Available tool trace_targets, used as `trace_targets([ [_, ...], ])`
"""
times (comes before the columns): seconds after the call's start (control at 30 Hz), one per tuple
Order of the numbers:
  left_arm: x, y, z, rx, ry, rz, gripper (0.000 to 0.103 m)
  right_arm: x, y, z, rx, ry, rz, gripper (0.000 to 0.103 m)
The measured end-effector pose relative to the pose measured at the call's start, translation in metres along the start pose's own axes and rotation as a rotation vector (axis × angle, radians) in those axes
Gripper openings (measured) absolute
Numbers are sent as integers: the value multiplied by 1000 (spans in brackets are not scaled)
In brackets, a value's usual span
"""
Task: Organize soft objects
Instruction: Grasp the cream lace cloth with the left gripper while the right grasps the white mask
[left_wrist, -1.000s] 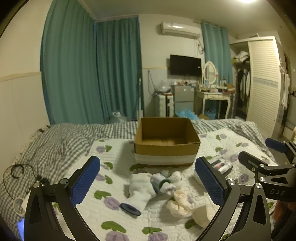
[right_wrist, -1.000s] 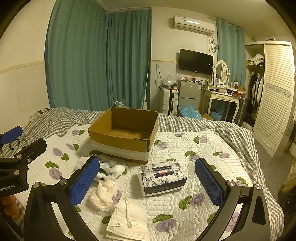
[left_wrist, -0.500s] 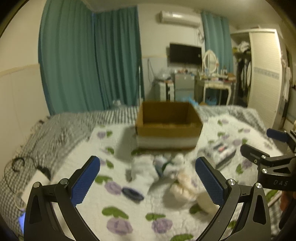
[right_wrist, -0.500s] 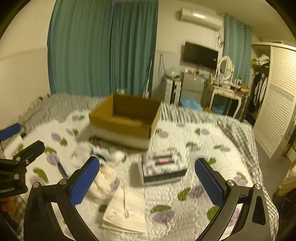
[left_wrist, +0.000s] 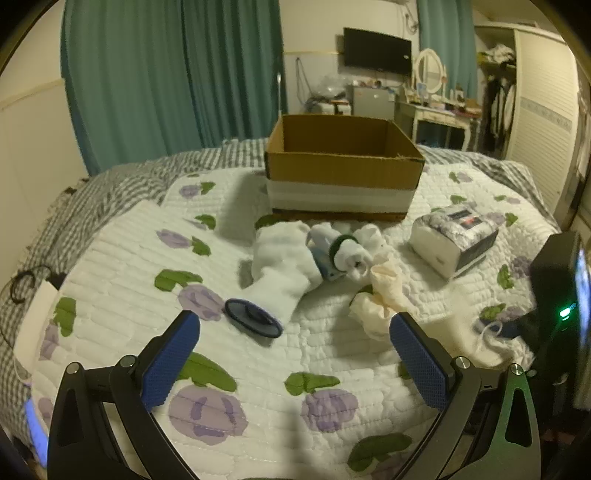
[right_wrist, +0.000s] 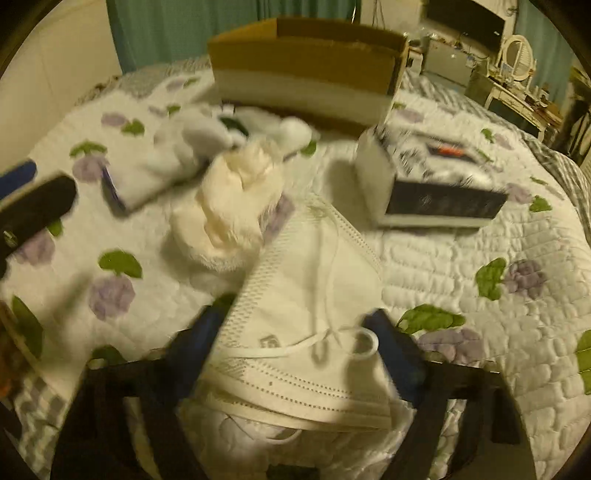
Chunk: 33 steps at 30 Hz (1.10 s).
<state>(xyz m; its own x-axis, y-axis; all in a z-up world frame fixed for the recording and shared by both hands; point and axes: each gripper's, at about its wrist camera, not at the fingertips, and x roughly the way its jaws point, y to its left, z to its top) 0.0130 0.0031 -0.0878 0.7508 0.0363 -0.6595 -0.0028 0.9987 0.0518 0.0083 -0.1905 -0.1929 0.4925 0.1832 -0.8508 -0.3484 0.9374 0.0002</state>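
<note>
The room is dim with warm yellowish light. The right wrist view is strongly blurred; both views curve at edges.

Our right tongs (right_wrist: 295, 343) are now down low over the bed, their blue pads on either side of the stack of face masks (right_wrist: 306, 317), which fills the lower centre of the right view instead of lying ahead; whether the pads touch it is lost in blur. Our left tongs (left_wrist: 291, 354) sit closer to the quilt (left_wrist: 332, 354), and the cardboard box (left_wrist: 341, 166) stands higher in frame.
</note>
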Motion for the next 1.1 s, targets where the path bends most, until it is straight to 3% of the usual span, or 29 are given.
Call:
trace_targets([
  [0.03,0,0,1,2,1,0,103,1,-1,-1,4,11,2,53],
  [0.1,1,0,2,6,2,-1,103,-3,-3,-3,15,0,11,37],
  [0.27,-1,-6,8,5,0,-24,103,-29,-8,7,3,-58,-6,14],
  [0.37,-2,-13,15,12,-10,-53,103,-38,-19,14,37,-74,31,8],
  [0.5,9,-25,19,23,9,-64,103,-53,-33,24,59,-118,9,7],
  [0.63,31,-39,22,32,47,-77,103,-70,-48,39,68,-169,-4,7],
  [0.77,59,-54,20,50,116,-88,95,-72,-53,52,50,-196,-37,7],
  [0.93,91,-62,12,43,213,-138,60,-57,-56,50,47,-171,-2,7],
  [1.1,96,-61,7,40,235,-207,24,-44,-63,40,87,-130,66,10],
])
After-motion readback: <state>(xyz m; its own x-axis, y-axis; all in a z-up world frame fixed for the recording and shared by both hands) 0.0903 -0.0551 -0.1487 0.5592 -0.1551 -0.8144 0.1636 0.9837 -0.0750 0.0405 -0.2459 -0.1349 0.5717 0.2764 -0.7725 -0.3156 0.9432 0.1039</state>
